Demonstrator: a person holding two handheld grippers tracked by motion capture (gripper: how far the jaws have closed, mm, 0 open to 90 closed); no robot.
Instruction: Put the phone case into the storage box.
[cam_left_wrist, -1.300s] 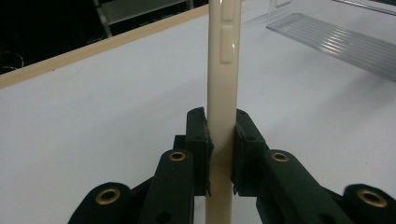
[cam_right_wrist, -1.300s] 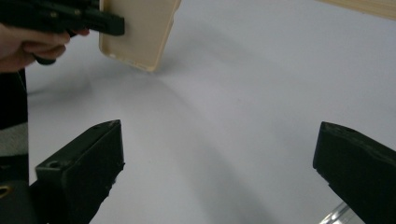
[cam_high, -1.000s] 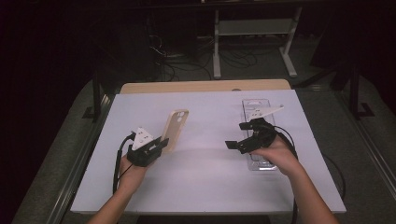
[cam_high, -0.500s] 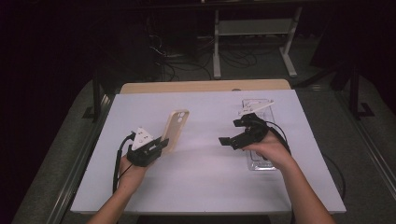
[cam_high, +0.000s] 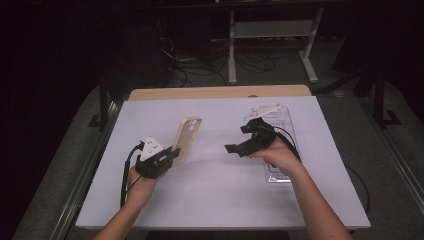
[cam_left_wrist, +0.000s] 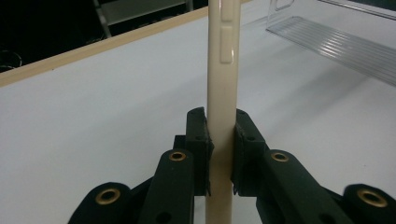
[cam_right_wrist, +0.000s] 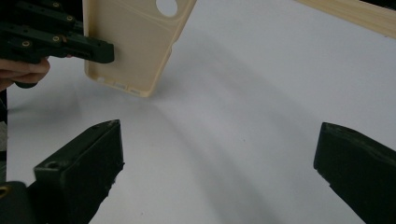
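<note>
A cream phone case (cam_high: 187, 139) stands on edge on the white table (cam_high: 210, 200), left of centre. My left gripper (cam_high: 172, 153) is shut on its near end; in the left gripper view the black pads (cam_left_wrist: 198, 140) press both sides of the case (cam_left_wrist: 224, 56). My right gripper (cam_high: 239, 141) hovers right of centre with its jaws wide open and nothing between them, pointed left toward the case. The right gripper view shows the case (cam_right_wrist: 135, 42) with its round camera hole, gripped by the left gripper (cam_right_wrist: 100, 51), beyond my own open jaws.
A clear plastic tray (cam_high: 280, 145) lies flat on the table's right side under the right hand; its ribbed edge (cam_left_wrist: 336, 42) shows in the left gripper view. A wooden strip (cam_high: 220, 92) runs along the table's far edge. Dark floor, cables and a metal stand lie beyond.
The right hand and its open gripper have moved left, away from the clear tray and toward the phone case. The left gripper and the case have stayed still.
</note>
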